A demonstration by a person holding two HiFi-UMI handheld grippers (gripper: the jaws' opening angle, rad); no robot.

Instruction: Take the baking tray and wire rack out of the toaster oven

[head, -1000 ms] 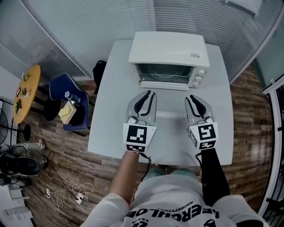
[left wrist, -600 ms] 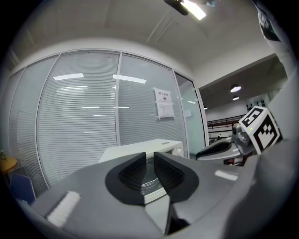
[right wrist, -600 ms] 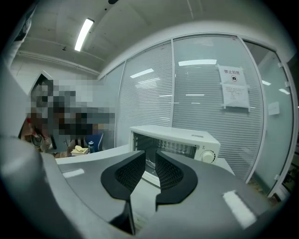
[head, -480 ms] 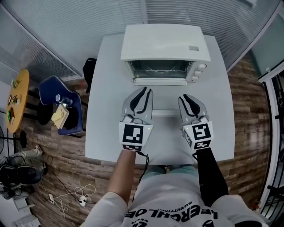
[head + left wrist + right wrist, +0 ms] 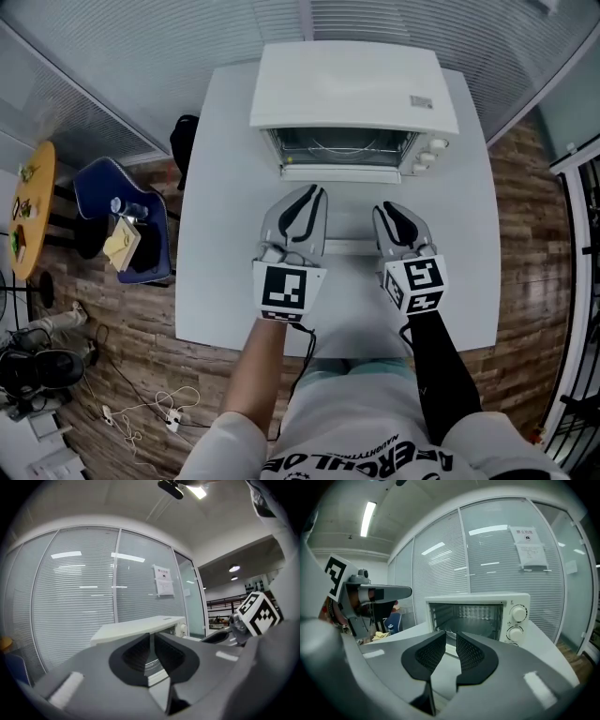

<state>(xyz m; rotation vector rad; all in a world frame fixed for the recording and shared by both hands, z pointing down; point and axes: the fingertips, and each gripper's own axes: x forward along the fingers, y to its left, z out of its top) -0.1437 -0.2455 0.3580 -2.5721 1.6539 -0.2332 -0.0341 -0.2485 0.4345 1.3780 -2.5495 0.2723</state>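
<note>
Metal wire rack [image 5: 336, 146] sits inside the open toaster oven [image 5: 352, 84], straight ahead of both sets of fingers; baking tray can't be told apart. Left gripper [image 5: 312, 193] & right gripper [image 5: 387, 208]: fingers nearly closed, empty. Risk: reaching in w/o opening wider, fingers butt the rack edge & shove it deeper.
</note>
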